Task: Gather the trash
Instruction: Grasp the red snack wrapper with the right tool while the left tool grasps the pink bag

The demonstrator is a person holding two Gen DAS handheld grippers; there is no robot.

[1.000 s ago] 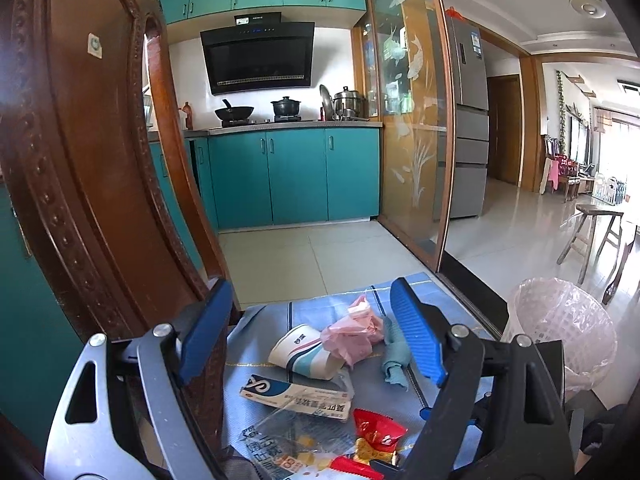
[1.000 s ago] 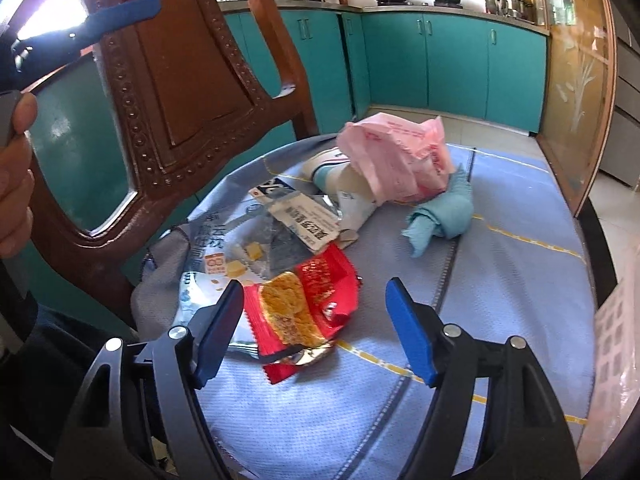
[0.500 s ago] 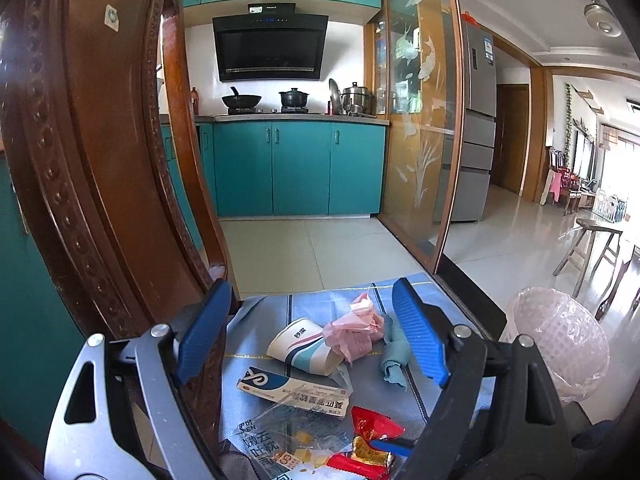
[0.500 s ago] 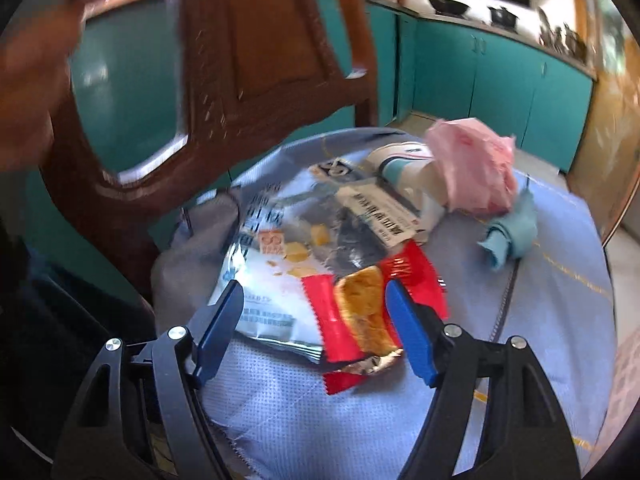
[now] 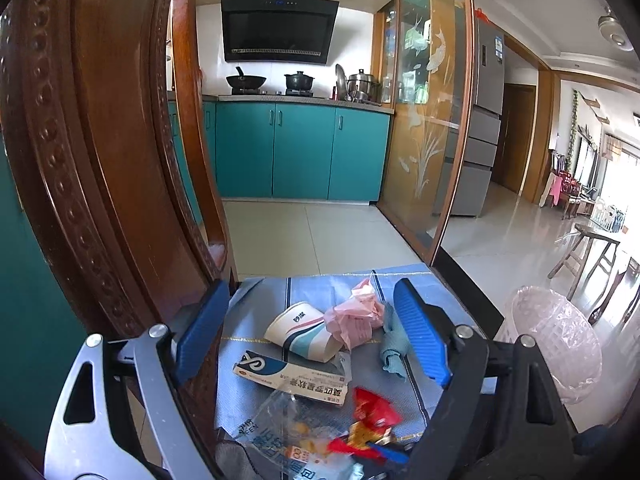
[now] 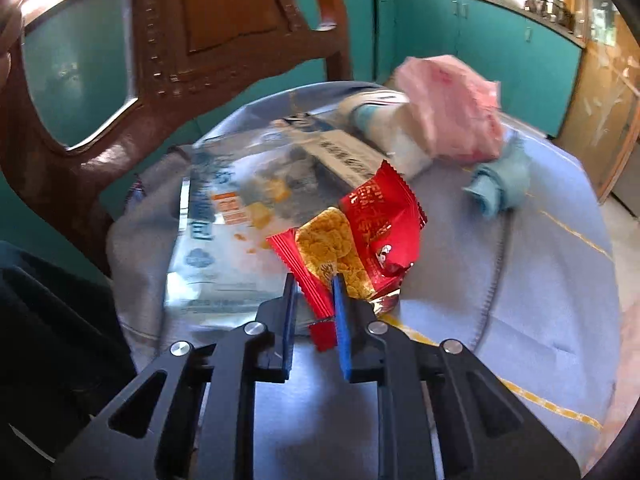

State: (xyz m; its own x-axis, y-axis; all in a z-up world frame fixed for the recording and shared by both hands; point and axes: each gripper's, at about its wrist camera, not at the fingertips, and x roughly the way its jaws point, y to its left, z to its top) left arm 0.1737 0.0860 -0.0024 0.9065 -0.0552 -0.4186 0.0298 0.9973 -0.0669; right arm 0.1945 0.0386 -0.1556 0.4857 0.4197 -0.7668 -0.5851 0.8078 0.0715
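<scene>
Right gripper (image 6: 314, 286) jaws clamped on the near edge of the red snack wrapper (image 6: 360, 236), which lies on the blue cloth (image 6: 520, 280) over the clear plastic bag (image 6: 224, 216). Left gripper (image 5: 308, 328) jaws wide apart, nothing between them, held above the paper cup (image 5: 300, 336), pink bag (image 5: 356, 316) and box (image 5: 288, 376). Bin (image 5: 560, 344) stands on the floor to the right

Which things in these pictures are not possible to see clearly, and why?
- Box print, right wrist view: blurred.
- Clear bag, left wrist view: cut by the bottom edge.
- Red wrapper, left wrist view: partly behind the left claw.
- Basket contents: hidden by its liner.
</scene>
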